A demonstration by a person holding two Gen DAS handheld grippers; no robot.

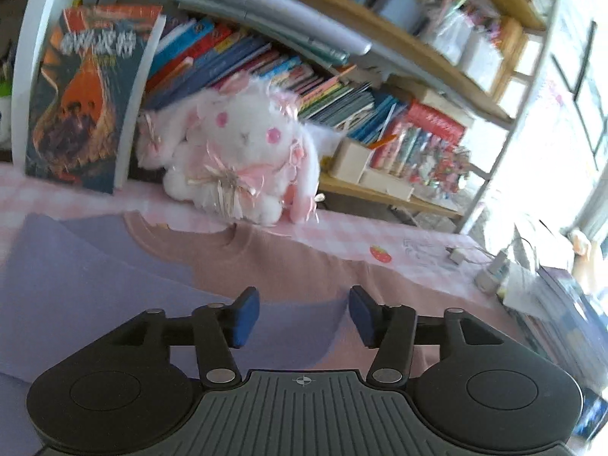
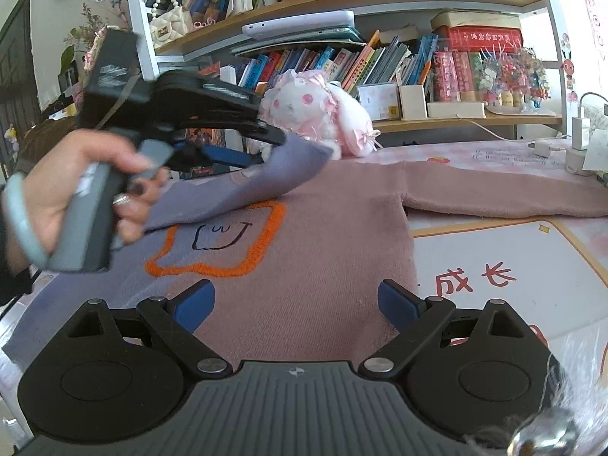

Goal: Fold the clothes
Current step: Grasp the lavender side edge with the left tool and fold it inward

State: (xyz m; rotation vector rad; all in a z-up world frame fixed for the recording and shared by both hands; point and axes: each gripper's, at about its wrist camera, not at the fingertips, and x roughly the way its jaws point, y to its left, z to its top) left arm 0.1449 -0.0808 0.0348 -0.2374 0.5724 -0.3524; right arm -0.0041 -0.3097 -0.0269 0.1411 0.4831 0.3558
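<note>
Pink sweater (image 2: pixel 311 266) lies under open right gripper (image 2: pixel 296 309).

A pink and lavender knitted sweater (image 2: pixel 304 266) lies flat on the checked pink tablecloth (image 1: pixel 342 233), one sleeve stretched out to the right. Behind it a white and pink plush bunny (image 1: pixel 243 152) sits against the wooden bookshelf (image 2: pixel 456 0). A white charger plug (image 2: pixel 579 140) rests at the far right.
</note>
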